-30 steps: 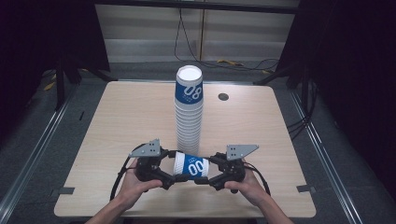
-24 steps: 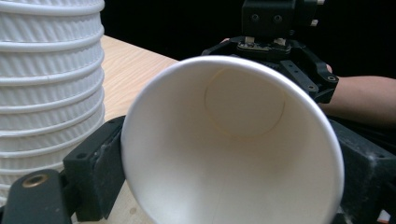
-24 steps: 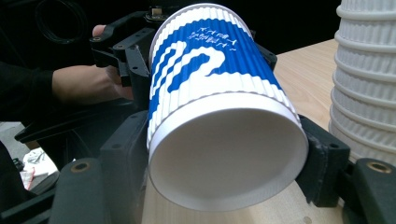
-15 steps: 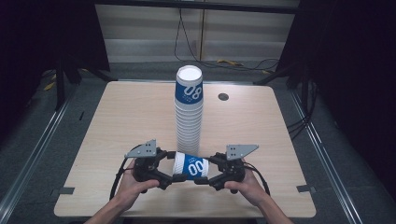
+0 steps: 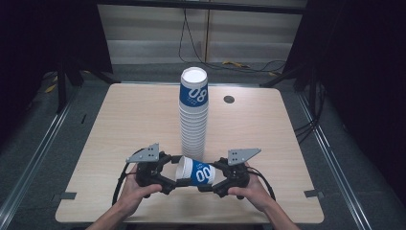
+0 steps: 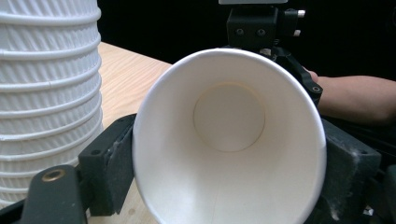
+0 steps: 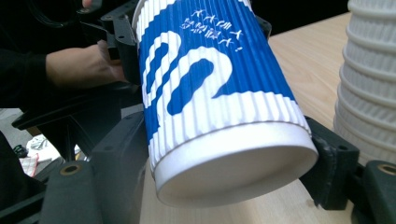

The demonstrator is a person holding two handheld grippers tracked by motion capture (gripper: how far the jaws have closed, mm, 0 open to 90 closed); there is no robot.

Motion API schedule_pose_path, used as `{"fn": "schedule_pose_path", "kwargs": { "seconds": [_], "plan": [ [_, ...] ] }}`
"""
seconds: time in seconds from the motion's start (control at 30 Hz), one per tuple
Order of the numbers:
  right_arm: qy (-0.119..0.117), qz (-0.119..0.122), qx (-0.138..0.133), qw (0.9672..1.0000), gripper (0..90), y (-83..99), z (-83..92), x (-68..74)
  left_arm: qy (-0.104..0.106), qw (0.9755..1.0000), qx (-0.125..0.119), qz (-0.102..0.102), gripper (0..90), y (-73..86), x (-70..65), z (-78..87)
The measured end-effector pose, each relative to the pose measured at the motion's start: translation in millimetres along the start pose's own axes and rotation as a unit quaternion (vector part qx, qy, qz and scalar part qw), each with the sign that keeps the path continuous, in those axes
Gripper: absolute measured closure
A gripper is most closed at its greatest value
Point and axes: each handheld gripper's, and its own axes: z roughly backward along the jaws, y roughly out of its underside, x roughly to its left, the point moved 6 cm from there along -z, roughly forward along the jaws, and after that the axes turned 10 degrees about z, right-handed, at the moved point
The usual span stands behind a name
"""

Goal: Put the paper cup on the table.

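Note:
A blue-and-white ribbed paper cup (image 5: 195, 171) lies sideways in the air between my two grippers, just in front of a tall stack of like cups (image 5: 194, 120). My left gripper (image 5: 174, 172) is shut on its open rim end; the left gripper view looks straight into the white inside (image 6: 229, 140), with a jaw pressed against each side. My right gripper (image 5: 215, 175) has just been opening its jaws. They stand on either side of the cup's base (image 7: 233, 163), and I see no pad pressing on it.
The cup stack (image 6: 46, 93) rises close beside the held cup and shows at the edge of the right gripper view (image 7: 369, 70). The wooden table (image 5: 119, 120) has a small round grommet (image 5: 229, 99) at the back right. Cables lie on the floor behind.
Both hands and the cup stay where they were. The high view shows no clear difference at the jaws.

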Motion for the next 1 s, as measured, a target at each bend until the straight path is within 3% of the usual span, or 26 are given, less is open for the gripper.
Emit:
{"fn": "schedule_pose_path", "kwargs": {
  "seconds": [0.17, 0.3, 0.5, 0.63, 1.0],
  "plan": [
    [-0.004, -0.003, 0.007, 1.0, 24.4, 1.1, -0.7, 1.2, -0.001, 1.0, -0.001, 0.0, 18.7, -1.0, -1.4, 1.2],
    [0.003, -0.019, 0.022, 0.9996, 18.6, 3.7, -2.2, 0.3, -0.002, 1.0, -0.008, 0.005, 18.6, -4.6, -1.7, 4.3],
    [0.015, -0.014, 0.034, 0.9992, 18.1, 4.2, -1.3, -0.1, -0.014, 0.9999, -0.002, -0.002, 18.5, -9.5, 0.4, 11.0],
    [0.03, -0.011, 0.045, 0.9985, 17.6, 5.0, 1.7, -3.0, -0.015, 0.9999, 0.0, 0.009, 18.5, -11.8, 1.4, 14.0],
    [0.056, -0.004, 0.072, 0.9959, 17.6, 7.0, 5.6, -10.0, -0.045, 0.9982, 0.032, 0.022, 18.2, -17.0, 8.7, 28.6]
  ]
}}
